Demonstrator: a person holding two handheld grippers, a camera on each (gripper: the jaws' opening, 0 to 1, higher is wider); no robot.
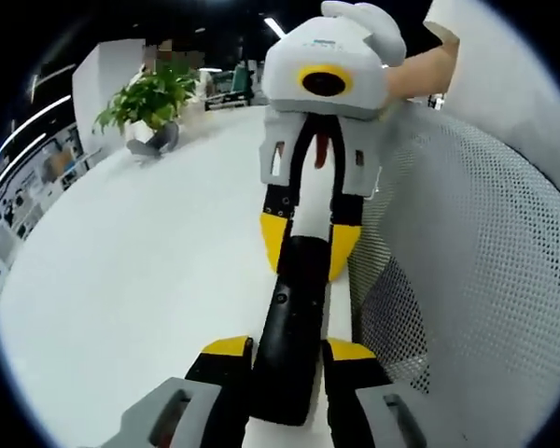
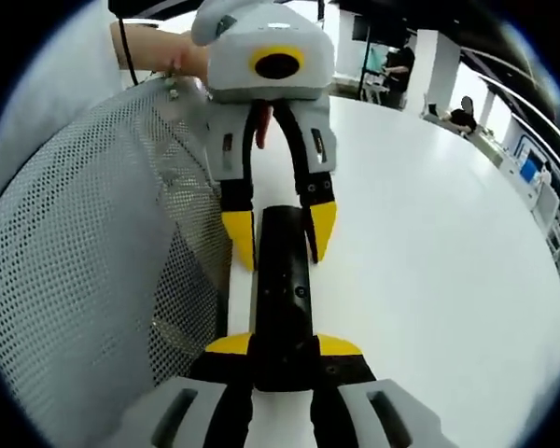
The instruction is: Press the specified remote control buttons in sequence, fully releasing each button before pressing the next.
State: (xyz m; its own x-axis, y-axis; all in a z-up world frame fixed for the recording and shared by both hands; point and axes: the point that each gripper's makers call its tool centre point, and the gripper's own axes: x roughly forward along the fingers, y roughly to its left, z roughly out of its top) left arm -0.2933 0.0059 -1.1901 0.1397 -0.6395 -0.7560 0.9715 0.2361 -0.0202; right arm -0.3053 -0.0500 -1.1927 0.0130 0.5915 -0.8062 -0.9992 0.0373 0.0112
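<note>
In the left gripper view the left gripper rises from six o'clock with its yellow-tipped jaws pinching the near end of a black remote control, which lies lengthwise on the white table and runs toward twelve o'clock. At its far end the right gripper comes down from twelve o'clock, its yellow tips set on either side of the remote. In the right gripper view the right gripper likewise clamps the remote control from six o'clock, and the left gripper meets it from twelve o'clock. A grey mesh basket stands just beside the remote at three o'clock in the left gripper view, at nine o'clock in the right. A potted plant sits far off at eleven o'clock.
</note>
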